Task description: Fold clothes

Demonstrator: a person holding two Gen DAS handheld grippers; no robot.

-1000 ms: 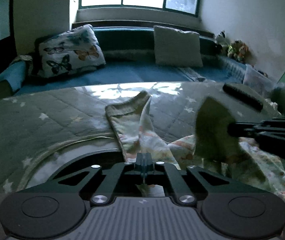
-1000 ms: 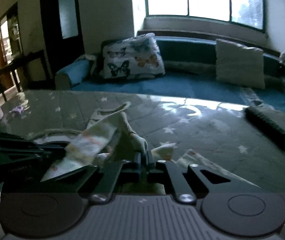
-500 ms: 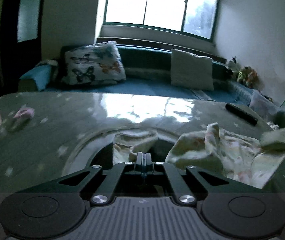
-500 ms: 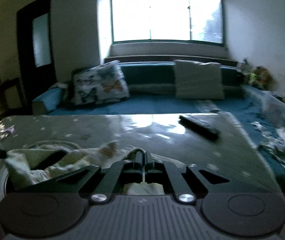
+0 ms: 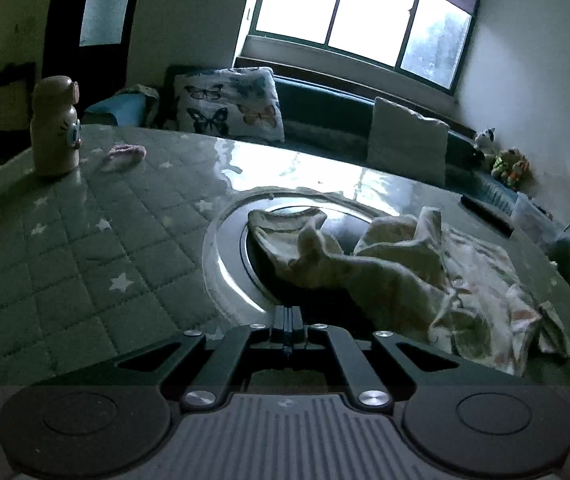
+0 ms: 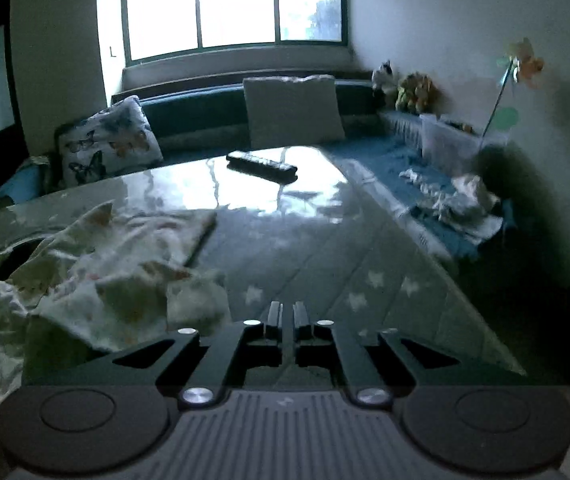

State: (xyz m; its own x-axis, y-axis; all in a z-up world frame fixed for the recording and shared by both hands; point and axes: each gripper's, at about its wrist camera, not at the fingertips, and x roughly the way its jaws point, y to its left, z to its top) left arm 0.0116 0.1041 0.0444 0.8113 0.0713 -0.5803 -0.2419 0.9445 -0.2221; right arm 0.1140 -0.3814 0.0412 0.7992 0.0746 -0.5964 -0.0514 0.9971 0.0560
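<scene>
A crumpled floral garment (image 5: 425, 272) lies on the star-quilted bench (image 5: 85, 240), partly over its round inset ring (image 5: 221, 256). The left tool (image 5: 290, 322) is pressed together, empty; the right tool (image 6: 287, 316) stands slightly apart beside the garment (image 6: 105, 272), short of the remote (image 6: 263, 164).

- An owl-faced bottle (image 5: 56, 126) stands at my tabletop's (image 5: 85, 240) far left.
- A dark remote (image 6: 261, 163) lies near the far edge.
- My butterfly cushion (image 5: 231, 104) leans on the sofa (image 6: 205, 114) beyond.
</scene>
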